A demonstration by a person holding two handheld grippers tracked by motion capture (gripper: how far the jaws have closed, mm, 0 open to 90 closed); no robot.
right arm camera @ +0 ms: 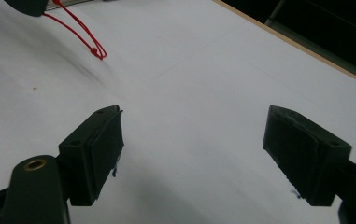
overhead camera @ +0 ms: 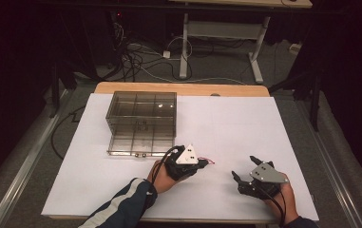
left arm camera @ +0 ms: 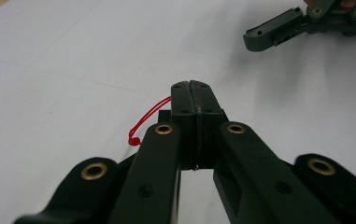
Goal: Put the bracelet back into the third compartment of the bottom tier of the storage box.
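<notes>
A white sheet covers the wooden worktop (overhead camera: 245, 89) (dark room, cables on the floor behind); left tool (left arm camera: 194, 88) pinches a red string (left arm camera: 140, 126) just above it, right tool (right arm camera: 192, 154) spread

High view: a fixed camera above the near edge, looking forward and down over the whole white tabletop (overhead camera: 226, 123), with the clear box (overhead camera: 142, 122) at mid-distance and the floor beyond. Left gripper view: rides low on the left gripper (left arm camera: 195, 100), close along its jaws over the tabletop. Right gripper view: likewise close behind the right gripper (right arm camera: 192, 149). Both gripper views share the red cord (left arm camera: 140, 126) and the sheet around it.
</notes>
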